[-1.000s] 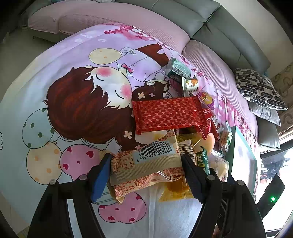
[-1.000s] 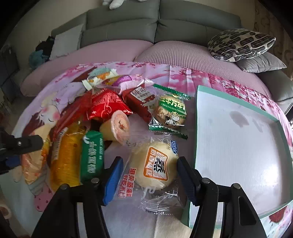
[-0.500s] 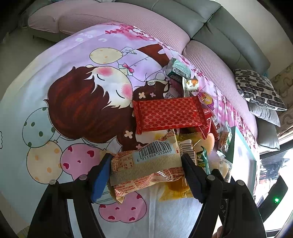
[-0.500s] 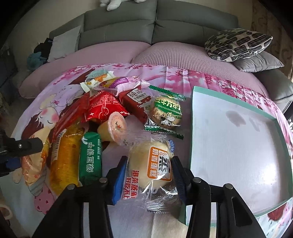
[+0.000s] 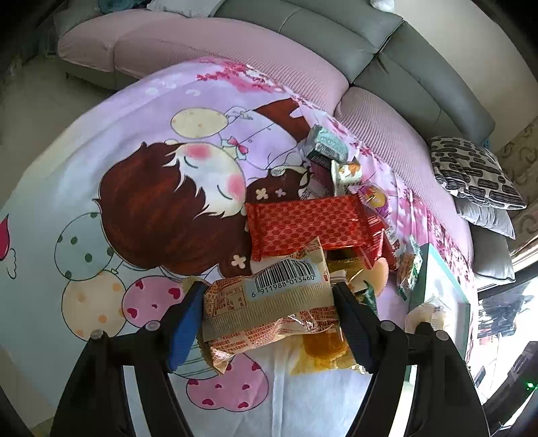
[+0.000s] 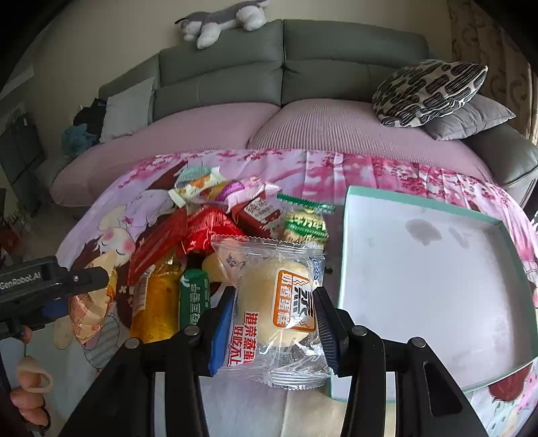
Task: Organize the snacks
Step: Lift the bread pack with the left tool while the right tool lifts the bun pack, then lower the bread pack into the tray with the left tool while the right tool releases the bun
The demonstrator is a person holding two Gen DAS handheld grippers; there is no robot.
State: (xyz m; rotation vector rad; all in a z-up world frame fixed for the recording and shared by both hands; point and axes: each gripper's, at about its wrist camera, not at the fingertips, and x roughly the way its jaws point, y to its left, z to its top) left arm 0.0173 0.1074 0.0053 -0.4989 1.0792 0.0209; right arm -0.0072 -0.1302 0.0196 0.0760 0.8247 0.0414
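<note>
My right gripper (image 6: pixel 274 293) is shut on a clear packet holding a pale round cake (image 6: pixel 269 302), lifted a little off the cloth beside the left rim of the white tray (image 6: pixel 420 285). My left gripper (image 5: pixel 269 286) is shut on a tan and orange snack packet with a barcode (image 5: pixel 269 295); the pads press both its sides. That packet (image 6: pixel 87 312) also shows in the right wrist view under the left gripper's fingers (image 6: pixel 80 277). Several snacks lie heaped on the cloth: a red packet (image 5: pixel 306 223), a green bar (image 6: pixel 194 302), a yellow packet (image 6: pixel 153 302).
The cartoon-print cloth (image 5: pixel 151 188) covers the surface in front of a grey and pink sofa (image 6: pixel 302 127). A patterned cushion (image 6: pixel 427 90) and a plush toy (image 6: pixel 222 20) sit on the sofa. A person's hand (image 6: pixel 30 386) holds the left gripper's handle.
The right gripper's jaws closed on the cake packet and raised it off the cloth. The left gripper and its packet kept still.
</note>
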